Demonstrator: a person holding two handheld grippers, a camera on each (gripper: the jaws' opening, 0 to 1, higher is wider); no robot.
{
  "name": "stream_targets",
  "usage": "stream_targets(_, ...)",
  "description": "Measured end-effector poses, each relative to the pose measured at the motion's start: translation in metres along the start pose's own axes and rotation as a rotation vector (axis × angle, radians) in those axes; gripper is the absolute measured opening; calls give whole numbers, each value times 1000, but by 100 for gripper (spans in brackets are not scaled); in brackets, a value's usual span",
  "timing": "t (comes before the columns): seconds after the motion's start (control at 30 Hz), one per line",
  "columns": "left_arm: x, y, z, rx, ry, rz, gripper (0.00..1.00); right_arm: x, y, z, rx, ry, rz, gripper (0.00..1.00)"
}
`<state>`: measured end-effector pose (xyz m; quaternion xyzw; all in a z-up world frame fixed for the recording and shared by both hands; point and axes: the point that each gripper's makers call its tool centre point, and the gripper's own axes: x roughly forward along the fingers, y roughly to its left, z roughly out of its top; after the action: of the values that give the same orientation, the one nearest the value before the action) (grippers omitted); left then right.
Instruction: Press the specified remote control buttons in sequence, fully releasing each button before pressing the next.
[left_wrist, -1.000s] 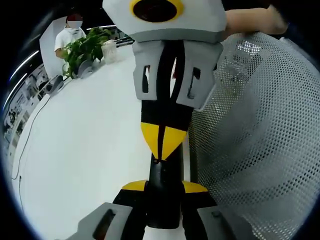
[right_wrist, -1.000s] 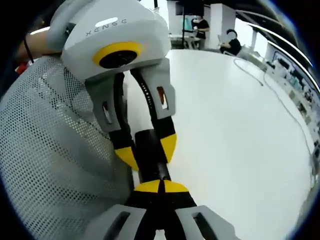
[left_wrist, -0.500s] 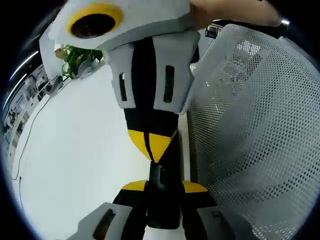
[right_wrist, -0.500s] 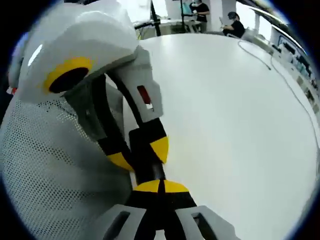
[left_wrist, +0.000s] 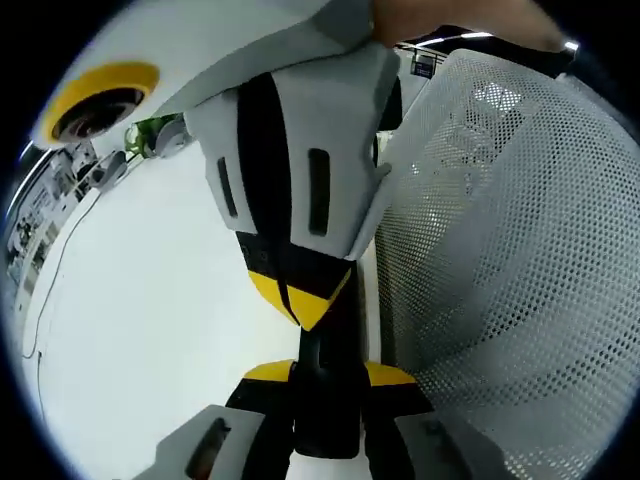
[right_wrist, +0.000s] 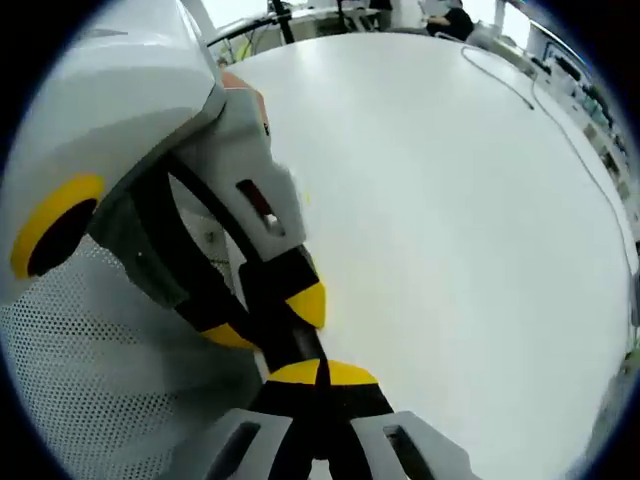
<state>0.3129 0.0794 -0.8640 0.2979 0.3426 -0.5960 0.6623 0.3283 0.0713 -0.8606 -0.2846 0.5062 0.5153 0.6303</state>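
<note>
Now both grippers meet on a black remote at the bench's edge.

Left gripper view: the left gripper (left_wrist: 325, 385) has its jaws closed onto the near end of the upright remote (left_wrist: 325, 345), and the right gripper (left_wrist: 297, 300) comes down from above with its yellow tips together, touching the remote's upper end. A mesh chair back (left_wrist: 500, 280) stands beside them, the white bench (left_wrist: 150, 320) on the other side, with a plant (left_wrist: 150, 130) at its far edge. Right gripper view: the right gripper (right_wrist: 318, 378) is closed, tips against the remote (right_wrist: 290, 335); the left gripper (right_wrist: 262, 312) clamps it from the far end. A cable (right_wrist: 560, 130) crosses the bench (right_wrist: 450, 250).
</note>
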Motion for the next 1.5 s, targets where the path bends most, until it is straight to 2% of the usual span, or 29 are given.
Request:
stream_targets(0.17,0,0,0,-3,-4,-3,25,-1,0,0,-8,-101,-8,0)
stream_targets(0.27,0,0,0,-2,-2,0,25,-2,1,1,-41,-174,-44,0)
stream_targets(0.33,0,0,0,-2,-4,0,25,-3,3,1,-65,-199,-71,0)
stream_targets(0.43,0,0,0,-2,-5,-1,25,-6,10,3,-132,-187,-54,0)
stream_targets(0.53,0,0,0,0,-6,-2,25,-4,24,6,-170,-197,5,0)
stream_targets(0.6,0,0,0,0,-6,-2,25,-3,21,5,-199,-190,-19,0)
stream_targets(0.73,0,0,0,0,-7,-4,25,-1,23,5,-210,-182,-19,0)
stream_targets(0.77,0,0,0,-1,-8,-4,25,-1,22,5,-268,-172,-41,0)
stream_targets(0.87,0,0,0,-12,-15,-8,25,0,23,6,-337,-160,-78,0)
stream_targets(1.07,0,0,0,-20,-28,-11,25,1,22,8,-355,-174,-85,0)
stream_targets(1.17,-1,0,0,-22,-28,-10,25,2,22,9,-402,-156,-110,0)
stream_targets(1.23,-1,0,0,-24,-32,-10,25,2,22,9,-394,-157,-114,0)
stream_targets(1.43,-2,0,0,-45,-67,-13,25,-1,21,9,-354,-207,-75,0)
stream_targets(1.5,-1,0,0,-45,-71,-13,25,-1,22,9,-380,-200,-75,0)
